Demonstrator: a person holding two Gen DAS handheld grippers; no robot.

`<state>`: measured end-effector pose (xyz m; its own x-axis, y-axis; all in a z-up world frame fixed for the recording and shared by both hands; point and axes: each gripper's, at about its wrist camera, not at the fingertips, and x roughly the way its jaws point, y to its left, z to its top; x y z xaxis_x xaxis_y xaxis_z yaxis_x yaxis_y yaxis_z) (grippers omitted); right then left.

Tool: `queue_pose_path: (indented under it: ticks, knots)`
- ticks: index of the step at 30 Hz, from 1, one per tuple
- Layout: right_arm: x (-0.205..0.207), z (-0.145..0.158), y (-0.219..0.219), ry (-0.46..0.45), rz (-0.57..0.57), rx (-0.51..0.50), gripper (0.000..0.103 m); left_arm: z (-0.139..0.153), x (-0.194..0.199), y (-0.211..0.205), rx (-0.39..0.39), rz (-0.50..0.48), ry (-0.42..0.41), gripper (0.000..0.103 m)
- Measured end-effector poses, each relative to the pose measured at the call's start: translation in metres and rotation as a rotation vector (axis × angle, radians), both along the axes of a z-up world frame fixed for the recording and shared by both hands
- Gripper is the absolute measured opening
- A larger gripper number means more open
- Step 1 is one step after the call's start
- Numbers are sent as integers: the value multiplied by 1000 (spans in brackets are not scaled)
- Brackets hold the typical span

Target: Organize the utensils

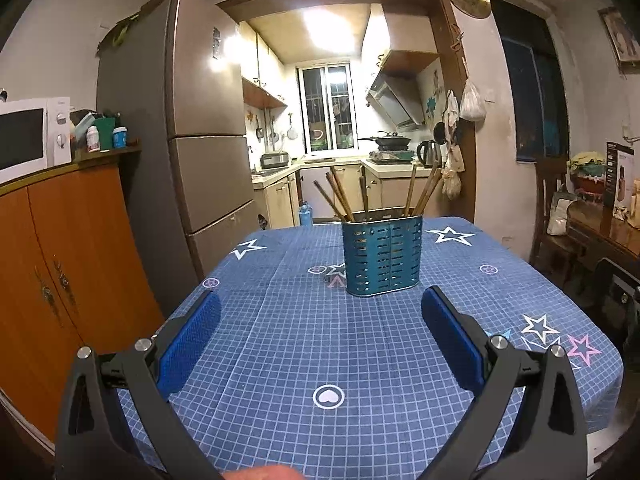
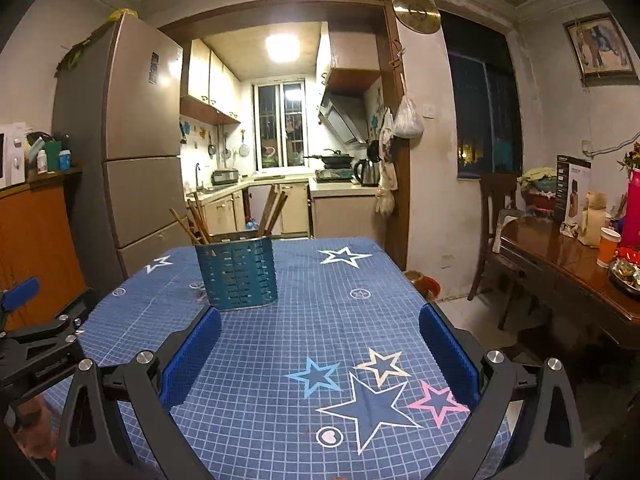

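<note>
The table (image 1: 520, 280) is covered by a blue grid-pattern cloth (image 1: 280, 340) printed with stars and heart circles. One item stands directly on the cloth: a blue slotted holder (image 1: 383, 255), upright, containing wooden chopsticks (image 1: 340, 196). In the left wrist view it lies ahead of the claw (image 1: 320, 300), slightly right of centre; in the right wrist view, ahead and left. The holder touches neither claw.

Dim, warm foreground, glaring kitchen ceiling light (image 1: 320, 28) beyond, strong fisheye bending and dark vignetted corners
</note>
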<state>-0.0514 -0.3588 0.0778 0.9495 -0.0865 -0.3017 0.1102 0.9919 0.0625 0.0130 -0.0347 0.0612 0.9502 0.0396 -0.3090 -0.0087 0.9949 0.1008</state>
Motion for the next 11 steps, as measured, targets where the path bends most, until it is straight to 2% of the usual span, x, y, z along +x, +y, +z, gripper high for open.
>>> queue_pose_path:
  ticks: [6, 11]
  knots:
    - [3, -1, 6, 11, 13, -8, 99, -5, 4, 16, -72, -36, 62, 97]
    - [5, -4, 13, 21, 27, -21, 99, -8, 5, 22, -93, -52, 80, 97]
